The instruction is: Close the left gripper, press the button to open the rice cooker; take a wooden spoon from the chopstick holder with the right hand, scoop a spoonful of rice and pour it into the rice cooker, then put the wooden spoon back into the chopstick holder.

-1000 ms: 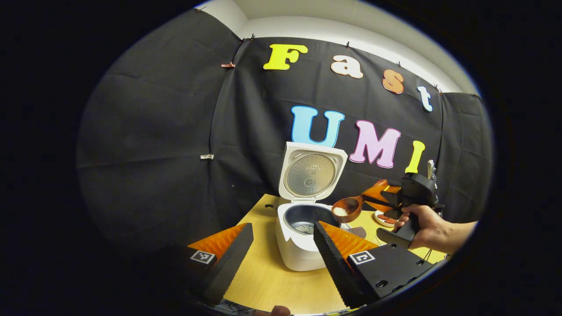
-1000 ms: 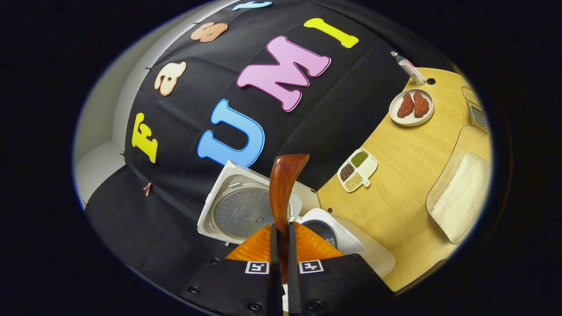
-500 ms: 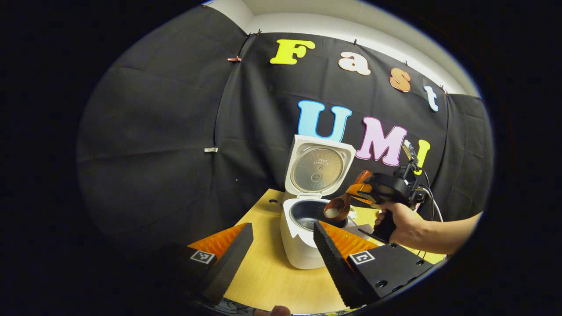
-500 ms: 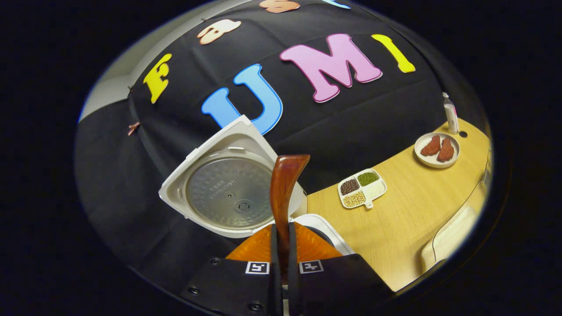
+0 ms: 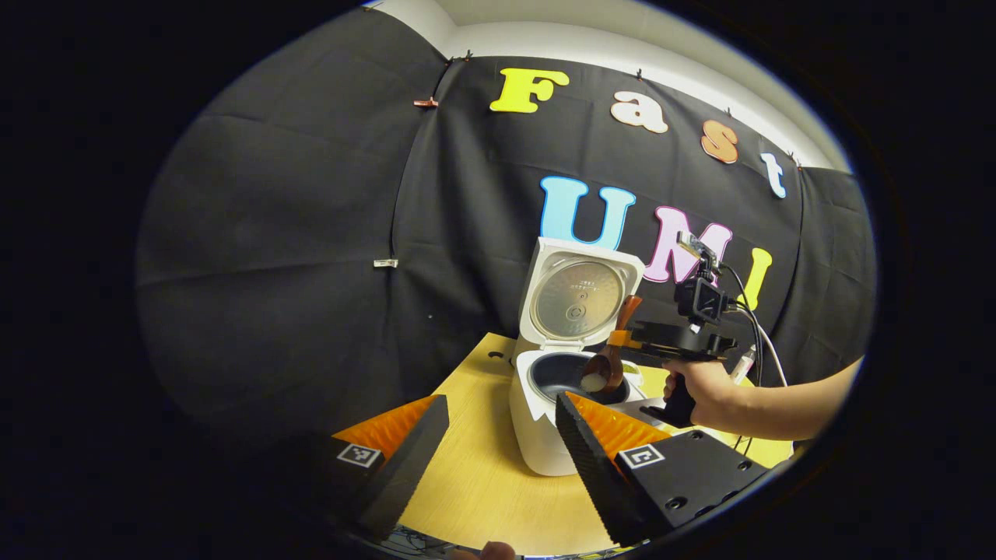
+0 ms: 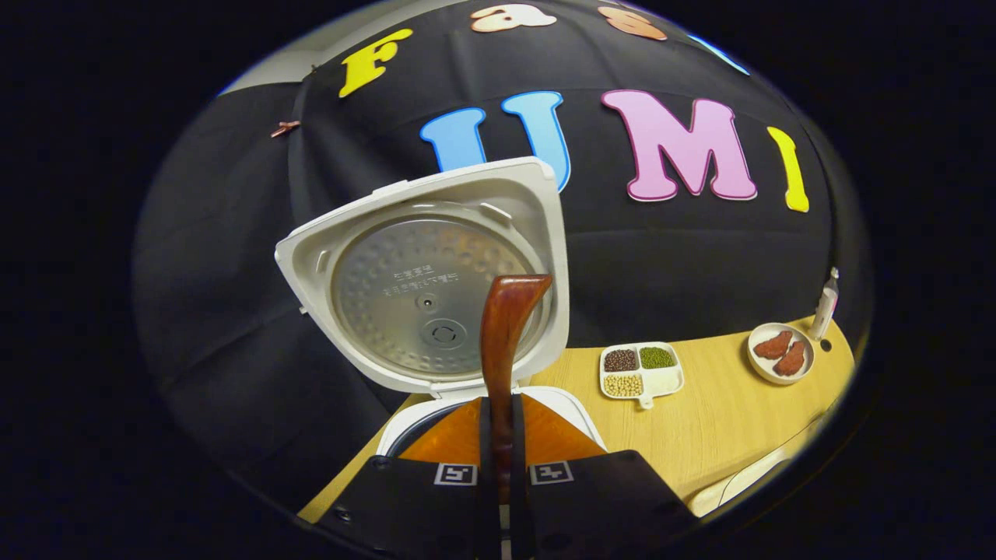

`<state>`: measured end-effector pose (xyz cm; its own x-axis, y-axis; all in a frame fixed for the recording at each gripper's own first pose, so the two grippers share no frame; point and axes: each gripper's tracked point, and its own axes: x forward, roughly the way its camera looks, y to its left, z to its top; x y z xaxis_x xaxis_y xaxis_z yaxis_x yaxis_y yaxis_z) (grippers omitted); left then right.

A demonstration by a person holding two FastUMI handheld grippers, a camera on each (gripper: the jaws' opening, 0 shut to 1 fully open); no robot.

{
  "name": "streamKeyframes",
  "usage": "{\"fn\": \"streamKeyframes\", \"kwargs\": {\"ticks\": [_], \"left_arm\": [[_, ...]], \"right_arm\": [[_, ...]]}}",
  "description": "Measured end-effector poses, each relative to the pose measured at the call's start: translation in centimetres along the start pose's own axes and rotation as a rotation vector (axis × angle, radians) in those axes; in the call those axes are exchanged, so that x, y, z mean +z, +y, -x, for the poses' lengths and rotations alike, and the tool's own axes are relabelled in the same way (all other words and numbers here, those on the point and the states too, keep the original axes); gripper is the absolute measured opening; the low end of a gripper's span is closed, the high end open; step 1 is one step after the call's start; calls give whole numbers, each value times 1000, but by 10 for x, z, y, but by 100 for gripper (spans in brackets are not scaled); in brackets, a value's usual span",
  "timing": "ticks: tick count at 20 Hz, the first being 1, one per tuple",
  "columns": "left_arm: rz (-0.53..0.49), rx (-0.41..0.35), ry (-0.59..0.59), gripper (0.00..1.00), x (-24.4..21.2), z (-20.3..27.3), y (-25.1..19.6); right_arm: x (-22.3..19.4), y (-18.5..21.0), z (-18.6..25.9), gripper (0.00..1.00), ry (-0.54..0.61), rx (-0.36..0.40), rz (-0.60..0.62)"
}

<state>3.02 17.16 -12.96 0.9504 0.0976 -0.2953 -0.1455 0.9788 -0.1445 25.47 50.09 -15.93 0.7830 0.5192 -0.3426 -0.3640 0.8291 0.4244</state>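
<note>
Since a second ago the right gripper (image 5: 618, 339) has swung in over the rice cooker (image 5: 548, 435) and tipped the wooden spoon (image 5: 605, 365) down, so the bowl of the spoon now hangs right over the open pot with a little white rice (image 5: 593, 381) still sitting at its low edge. From the left gripper view you can see a hand (image 5: 696, 385) holding that gripper by its handle, spoon handle angled up toward the raised lid (image 5: 580, 295). In the right gripper view the wooden spoon (image 6: 504, 342) handle runs straight up the middle, pinched tight between the two fingers of the right gripper (image 6: 498, 435), with both pads pressed on it and the curved end sticking up in front of the lid (image 6: 428, 272); the bowl end is hidden below the jaws. Left gripper (image 5: 498, 435) is just hovering well back from the cooker over the wooden table (image 5: 475, 490), jaws spread wide with nothing between them. Off to the side on the table (image 6: 724, 420) there's a divided dish of beans (image 6: 641, 367), a small plate with two reddish pieces (image 6: 780, 351) and a little bottle (image 6: 825, 303) by the wall.
</note>
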Motion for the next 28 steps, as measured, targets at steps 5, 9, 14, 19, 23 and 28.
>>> {"fn": "streamKeyframes", "kwargs": {"ticks": [5,9,14,19,23,28], "left_arm": [[14,8,3,95,-1,2,3],[24,12,7,95,-2,6,4],[27,10,6,95,-1,8,-1],[26,0,-1,95,1,12,-7],[29,-5,-2,95,-1,15,-9],[20,2,-2,95,-3,27,-10]], "right_arm": [[2,11,2,10,-7,32,192],[3,19,7,10,-21,60,350],[10,51,23,10,-78,140,570],[13,76,36,10,-137,189,803],[8,75,38,10,-122,201,802],[2,57,28,10,-23,157,461]]}}
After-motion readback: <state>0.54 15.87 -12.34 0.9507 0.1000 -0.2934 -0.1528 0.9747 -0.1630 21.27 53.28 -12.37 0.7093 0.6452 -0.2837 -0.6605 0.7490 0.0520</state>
